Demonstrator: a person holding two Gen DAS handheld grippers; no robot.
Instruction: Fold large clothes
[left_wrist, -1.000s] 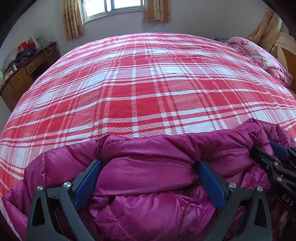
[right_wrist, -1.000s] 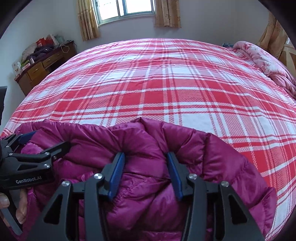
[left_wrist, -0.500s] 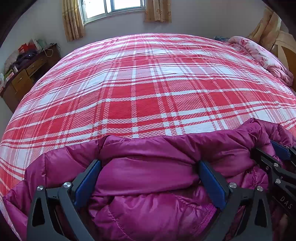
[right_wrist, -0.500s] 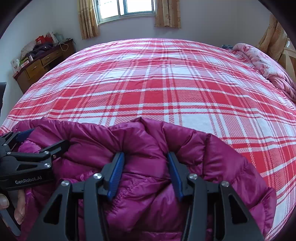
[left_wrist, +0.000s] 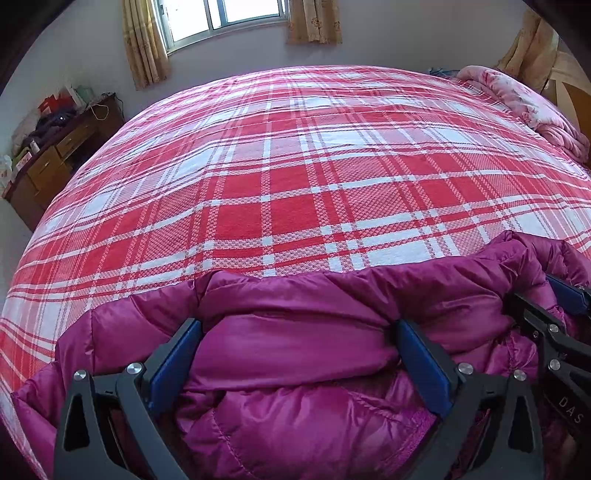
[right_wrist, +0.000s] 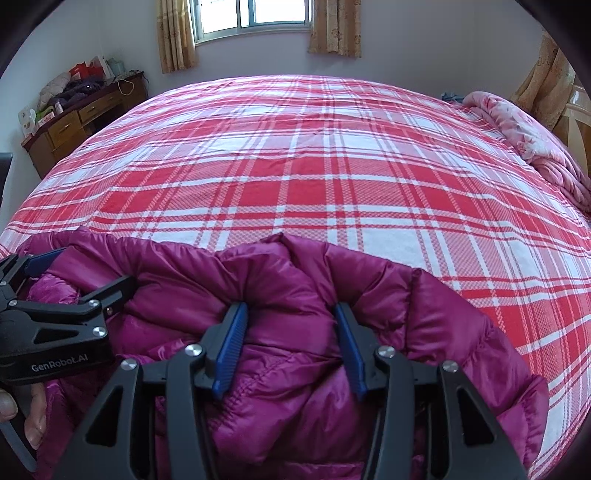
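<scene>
Both tongs, left tongs (left_wrist: 295, 354) and right tongs (right_wrist: 290, 343), squeeze the puffy purple quilted jacket (left_wrist: 303, 406) at six o'clock on the red checked bed (left_wrist: 295, 177), probably to lift it.

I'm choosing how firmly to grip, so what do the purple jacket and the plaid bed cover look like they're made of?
The purple jacket looks like a thin, glossy synthetic shell, perhaps nylon, over puffy filling: it shines, billows and shows stitched quilting lines. The plaid bed cover looks like a matte woven cloth, likely cotton: a fine checked weave is visible and nothing glints. Neither fibre can be confirmed by sight.
</scene>
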